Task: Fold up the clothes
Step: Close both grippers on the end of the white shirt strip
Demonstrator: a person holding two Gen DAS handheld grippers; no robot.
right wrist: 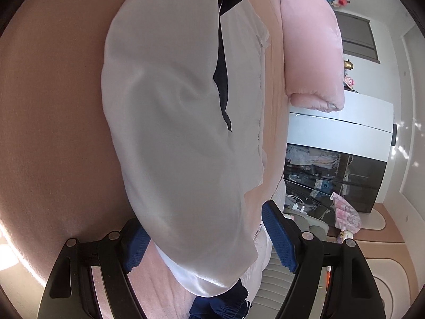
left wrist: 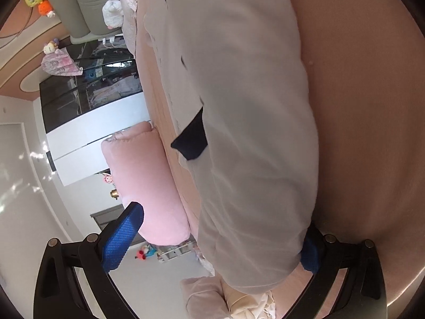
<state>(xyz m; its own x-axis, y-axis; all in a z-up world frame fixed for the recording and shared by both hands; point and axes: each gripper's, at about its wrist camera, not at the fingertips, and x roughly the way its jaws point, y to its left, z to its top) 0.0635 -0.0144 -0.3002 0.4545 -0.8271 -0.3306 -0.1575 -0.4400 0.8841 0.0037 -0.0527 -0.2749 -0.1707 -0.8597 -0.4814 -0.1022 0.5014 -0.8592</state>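
A white garment with navy trim [left wrist: 247,122] lies folded along the pink bed [left wrist: 372,133]. My left gripper [left wrist: 220,231] is open, its blue fingers [left wrist: 122,236] spread wide on either side of one end of the garment; the right finger is mostly hidden behind the cloth. In the right wrist view the same white garment [right wrist: 180,122] runs away from me, with a navy cuff [right wrist: 220,305] under its near end. My right gripper [right wrist: 205,239] is open, its blue fingers [right wrist: 279,236] straddling that end of the garment without pinching it.
A pink rolled pillow [left wrist: 146,183] lies along the bed edge beside the garment, and it also shows in the right wrist view [right wrist: 310,50]. Crumpled cream cloth [left wrist: 239,300] lies near the left gripper. A white and black glass wardrobe [right wrist: 340,159] stands beyond the bed.
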